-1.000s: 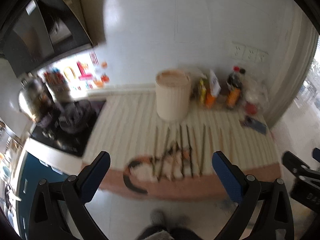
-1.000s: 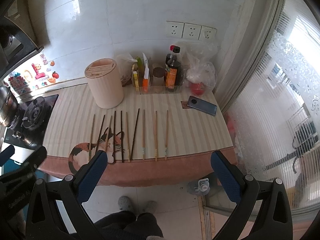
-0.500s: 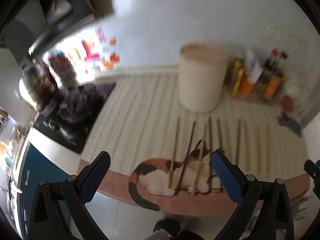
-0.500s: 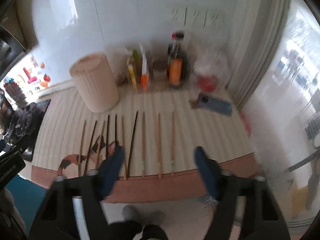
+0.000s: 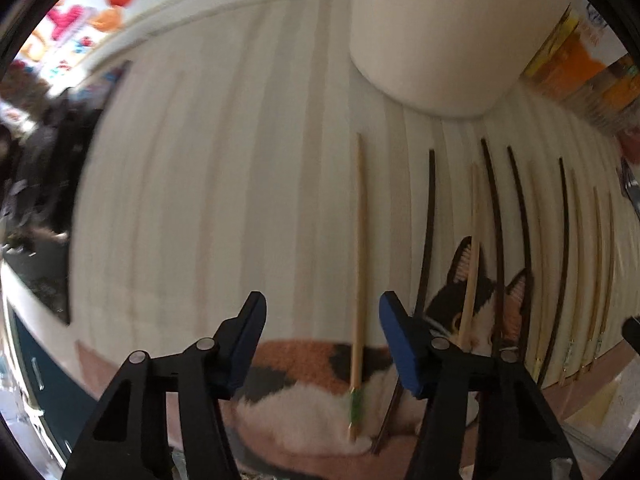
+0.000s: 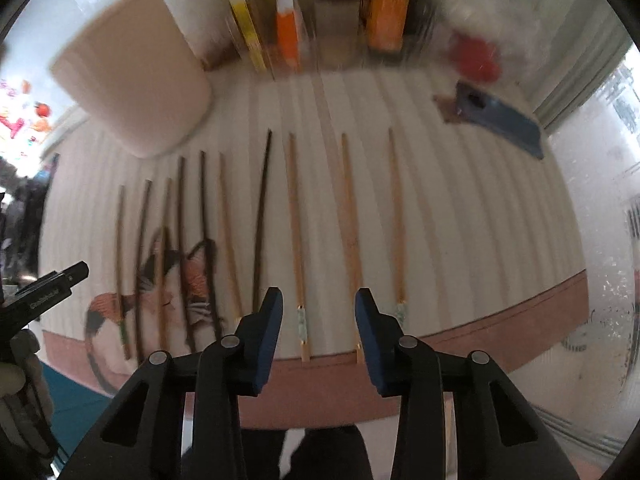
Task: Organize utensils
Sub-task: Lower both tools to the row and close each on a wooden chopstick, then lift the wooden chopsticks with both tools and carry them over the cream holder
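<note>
The left black two-finger gripper with blue pads [image 5: 322, 330] hangs above the striped cat-print mat [image 5: 240, 200], its jaws closing with nothing pressed between them; a pale bamboo chopstick with a green end [image 5: 359, 280] lies on the mat in the gap. The right gripper [image 6: 318, 320] is closing too, empty, over a light wooden chopstick [image 6: 296, 240] in front of the cream cylindrical holder [image 6: 132, 80]

Blue phone [image 6: 502, 118] by the window, orange-labelled bottle [image 6: 386, 8] (blurred), red bag [image 6: 476, 56], stove [image 5: 36, 184] at left
</note>
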